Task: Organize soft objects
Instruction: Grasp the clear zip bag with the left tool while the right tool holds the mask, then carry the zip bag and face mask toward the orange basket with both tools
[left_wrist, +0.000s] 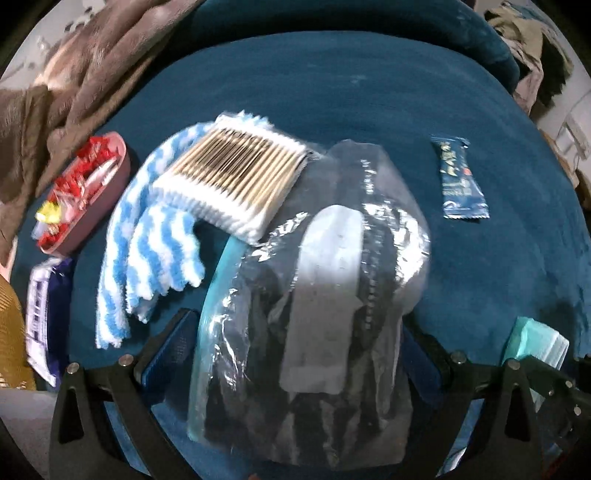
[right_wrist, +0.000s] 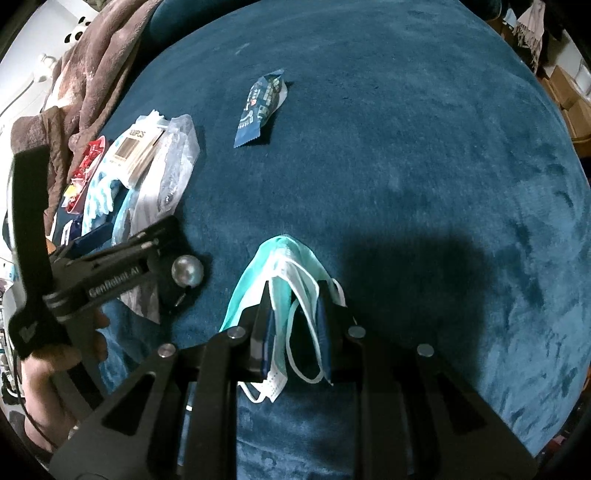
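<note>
Between your right gripper's (right_wrist: 295, 325) blue pads hangs a teal-and-white face mask (right_wrist: 273, 291), pinched near one end with its ear loops dangling; the rest lies on the blue velvet cushion (right_wrist: 424, 184). It looks nearly weightless and limp, so I judge it will sag and swing; the pleated body should make a firmer hold than a loop, which could slip out.

Your left gripper (left_wrist: 288, 354) frames a clear plastic bag (left_wrist: 314, 277) holding dark folded fabric. The wrap bulges between the fingers, but the contact is blurred and I cannot tell whether they are clamped on it. Crinkly film is likely slippery, so take it through the soft bulk inside, not the loose edge.

Beside that bag, a pack of cotton swabs (left_wrist: 236, 181) rests on a blue-and-white striped cloth (left_wrist: 147, 236). A red-filled pink tray (left_wrist: 85, 192) sits just left, and a blue sachet (right_wrist: 260, 107) lies well apart.
</note>
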